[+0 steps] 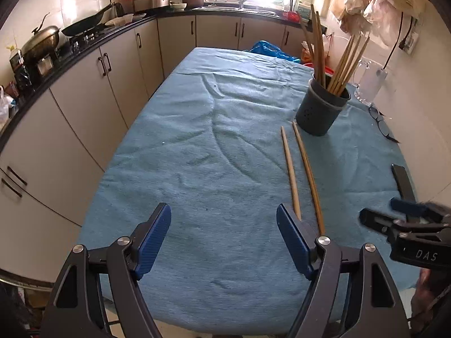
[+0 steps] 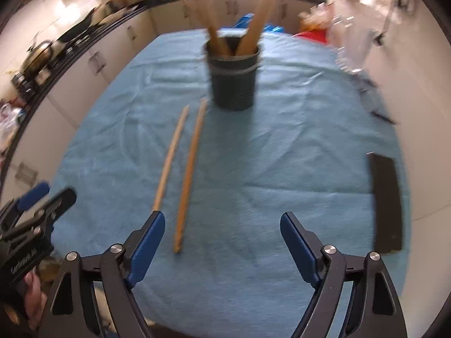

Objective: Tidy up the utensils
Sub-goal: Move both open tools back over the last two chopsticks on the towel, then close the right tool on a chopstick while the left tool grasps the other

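Note:
Two loose wooden chopsticks (image 1: 290, 171) (image 2: 170, 157) lie side by side on the blue tablecloth (image 1: 211, 140), pointing toward a dark grey holder (image 1: 321, 109) (image 2: 232, 79) that stands upright with several chopsticks in it. In the left wrist view my left gripper (image 1: 224, 219) is open and empty over the cloth. The chopsticks' near ends run behind its right finger (image 1: 293, 239). My right gripper (image 2: 222, 219) is also open and empty, and the near end of one chopstick (image 2: 190, 174) shows just inside its left finger. Each gripper appears at the edge of the other's view: the right gripper (image 1: 386, 211), the left gripper (image 2: 50, 195).
A flat black object (image 1: 403, 180) (image 2: 386, 202) lies near the table's right edge, with eyeglasses (image 1: 380, 121) and a glass jug (image 1: 369, 81) beyond it by the wall. A kitchen counter with a stove, pans (image 1: 84, 24) and cabinets runs along the left and back.

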The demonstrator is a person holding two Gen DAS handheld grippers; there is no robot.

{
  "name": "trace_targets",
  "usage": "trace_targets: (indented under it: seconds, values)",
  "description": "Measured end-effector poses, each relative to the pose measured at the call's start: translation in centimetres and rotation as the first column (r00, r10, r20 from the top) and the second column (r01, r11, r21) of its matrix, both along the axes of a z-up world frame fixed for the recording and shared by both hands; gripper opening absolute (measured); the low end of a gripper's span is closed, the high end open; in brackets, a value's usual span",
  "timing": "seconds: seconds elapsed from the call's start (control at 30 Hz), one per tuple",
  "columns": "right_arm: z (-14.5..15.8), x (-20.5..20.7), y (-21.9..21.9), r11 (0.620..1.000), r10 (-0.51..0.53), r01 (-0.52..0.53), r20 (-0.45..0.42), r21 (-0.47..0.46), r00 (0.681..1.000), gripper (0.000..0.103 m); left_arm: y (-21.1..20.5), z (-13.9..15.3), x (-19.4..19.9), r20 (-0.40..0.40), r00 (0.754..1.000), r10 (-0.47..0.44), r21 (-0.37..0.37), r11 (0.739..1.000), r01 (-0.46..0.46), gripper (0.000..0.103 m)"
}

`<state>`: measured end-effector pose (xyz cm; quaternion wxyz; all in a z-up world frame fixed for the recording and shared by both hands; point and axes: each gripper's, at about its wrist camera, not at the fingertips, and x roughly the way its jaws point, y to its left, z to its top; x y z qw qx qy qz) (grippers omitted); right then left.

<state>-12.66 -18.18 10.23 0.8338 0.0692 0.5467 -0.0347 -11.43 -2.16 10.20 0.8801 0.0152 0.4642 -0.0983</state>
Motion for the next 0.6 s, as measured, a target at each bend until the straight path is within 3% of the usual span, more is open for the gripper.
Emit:
trace_targets:
  seconds: [0.03, 0.1, 0.2, 0.43, 0.6]
  values:
    - [-0.3, 0.2, -0.1, 0.999, 0.003, -0.002, -0.008, 0.044, 1.0, 0.084, 0.4, 0.0, 0.1, -0.002, 1.0, 0.01, 0.003, 1.0, -0.01, 0.076]
    - [-0.8, 0.8, -0.3, 0.997, -0.013, 0.015, -0.018, 0.078, 1.0, 0.06, 1.1, -0.2, 0.3, -0.015, 1.0, 0.024, 0.014, 1.0, -0.024, 0.076]
    - [-1.8, 2.4, -0.5, 0.997, -0.018, 0.024, -0.066, 0.08, 0.998, 0.038, 2.7, -0.9, 0.5, -0.059, 0.997, 0.056, 0.008, 0.998, -0.055, 0.076]
    - [-3.6, 7.9, 0.5, 0.999, 0.006, -0.002, -0.073, 0.05, 0.997, 0.037, 5.8, -1.2, 0.3, -0.063, 0.99, 0.126, 0.017, 0.992, -0.125, 0.076]
    - [-5.2, 12.1, 1.0, 0.999, 0.006, -0.002, -0.083, 0.045, 0.997, 0.03, 7.8, -1.1, -0.1, -0.052, 0.986, 0.161, 0.029, 0.987, -0.16, 0.076]
